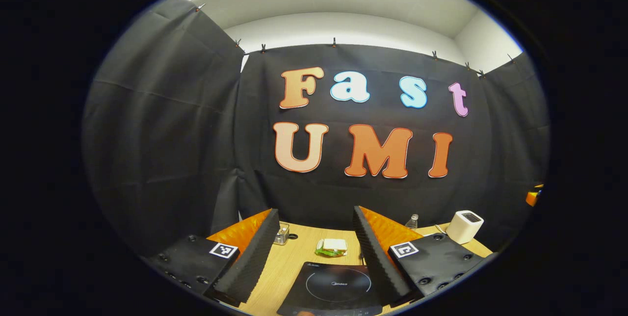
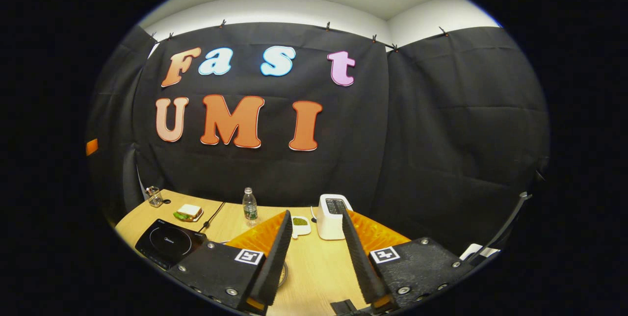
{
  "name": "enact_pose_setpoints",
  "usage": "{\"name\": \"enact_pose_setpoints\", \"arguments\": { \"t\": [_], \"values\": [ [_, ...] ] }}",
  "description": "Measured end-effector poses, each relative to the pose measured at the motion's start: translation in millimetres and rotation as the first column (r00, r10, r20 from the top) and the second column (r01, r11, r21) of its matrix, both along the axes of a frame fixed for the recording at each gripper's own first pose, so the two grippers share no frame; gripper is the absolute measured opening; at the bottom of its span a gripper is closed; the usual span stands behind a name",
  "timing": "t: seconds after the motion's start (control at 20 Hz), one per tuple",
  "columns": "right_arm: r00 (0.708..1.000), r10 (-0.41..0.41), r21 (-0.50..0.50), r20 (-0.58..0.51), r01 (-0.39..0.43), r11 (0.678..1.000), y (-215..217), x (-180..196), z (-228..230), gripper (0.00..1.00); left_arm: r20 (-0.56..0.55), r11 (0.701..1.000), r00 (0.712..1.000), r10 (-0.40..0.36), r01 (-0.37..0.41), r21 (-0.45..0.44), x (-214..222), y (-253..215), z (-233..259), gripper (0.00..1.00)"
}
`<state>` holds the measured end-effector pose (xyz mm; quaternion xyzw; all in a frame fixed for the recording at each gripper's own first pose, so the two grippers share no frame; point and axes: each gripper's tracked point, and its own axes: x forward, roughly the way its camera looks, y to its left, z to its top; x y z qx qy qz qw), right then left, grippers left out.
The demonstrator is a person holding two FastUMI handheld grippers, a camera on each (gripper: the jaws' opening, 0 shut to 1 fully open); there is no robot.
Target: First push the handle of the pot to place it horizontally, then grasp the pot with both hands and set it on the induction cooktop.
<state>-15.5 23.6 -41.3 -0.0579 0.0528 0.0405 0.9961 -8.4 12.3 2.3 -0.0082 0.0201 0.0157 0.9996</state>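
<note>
Although the pot cannot be located with certainty, we see a curved rim (image 2: 283,273) between the right hand-held gripper (image 2: 316,257) fingers, possibly its edge. We expect a rigid, fairly heavy, smooth body; take its two sides. The induction cooktop (image 1: 333,284) lies under the left hand-held gripper (image 1: 314,252). Both are released, empty, above the worktop (image 2: 319,267).

Bare table (image 2: 319,262) ahead; toaster (image 2: 329,217) and bottle (image 2: 249,205) stand behind.

A recording booth set up as a mock kitchen: black cloth walls clipped up under a plain white ceiling, a wooden table (image 2: 314,262) carrying an induction cooktop (image 1: 336,286), toaster (image 2: 331,217) and water bottle (image 2: 249,204).
</note>
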Motion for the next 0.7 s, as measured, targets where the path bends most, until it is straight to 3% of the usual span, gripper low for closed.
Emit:
{"name": "enact_pose_setpoints", "arguments": {
  "t": [0.25,0.4,0.7],
  "values": [
    [0.997,0.042,-0.010,-0.070,-0.043,0.999,15.5,-1.7,-27.6,0.44,0.000,1.000,1.000,0.008,-0.008,0.023,-0.9,1.5,-0.9,0.97],
    [0.991,0.061,-0.031,-0.115,-0.065,0.997,22.7,-4.1,-44.4,0.24,-0.015,1.000,1.000,0.003,-0.003,0.014,-1.0,0.1,-4.5,0.97],
    [0.961,0.111,-0.035,-0.254,-0.124,0.992,46.1,-11.9,-102.0,0.06,-0.037,1.000,0.999,0.016,-0.015,0.024,-0.8,5.0,-13.1,0.97]
  ]
}}
